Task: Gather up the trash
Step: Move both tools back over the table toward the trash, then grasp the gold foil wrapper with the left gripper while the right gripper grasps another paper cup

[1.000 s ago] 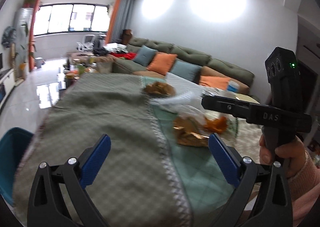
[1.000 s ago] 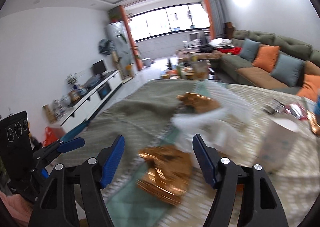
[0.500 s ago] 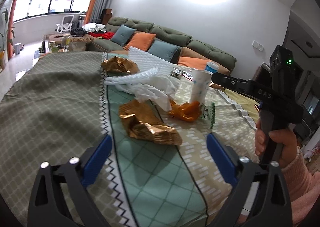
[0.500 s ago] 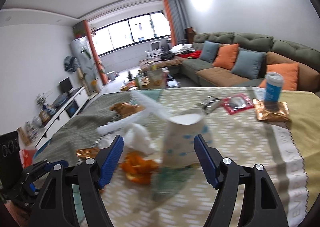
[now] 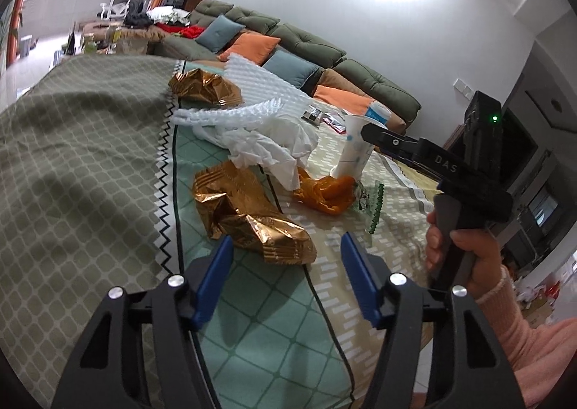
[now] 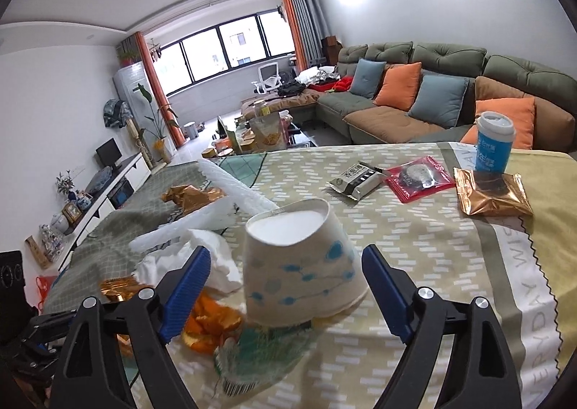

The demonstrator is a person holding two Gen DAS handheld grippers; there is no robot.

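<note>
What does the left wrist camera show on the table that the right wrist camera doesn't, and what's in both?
Only the left wrist view shows the whole near gold wrapper and the hand holding the right gripper. Only the right wrist view shows the blue lidded cup, the red packet and the grey packet. Both show the upside-down paper cup, orange peel and white tissue.

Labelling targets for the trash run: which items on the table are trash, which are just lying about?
Trash, likely:
- crumpled gold wrapper
- upturned paper cup
- orange peel
- crumpled tissue
- white foam netting
- second gold wrapper

Lying about, apparently unopened:
- blue lidded cup
- red snack packet
- dark snack packet
- flat gold packet
</note>
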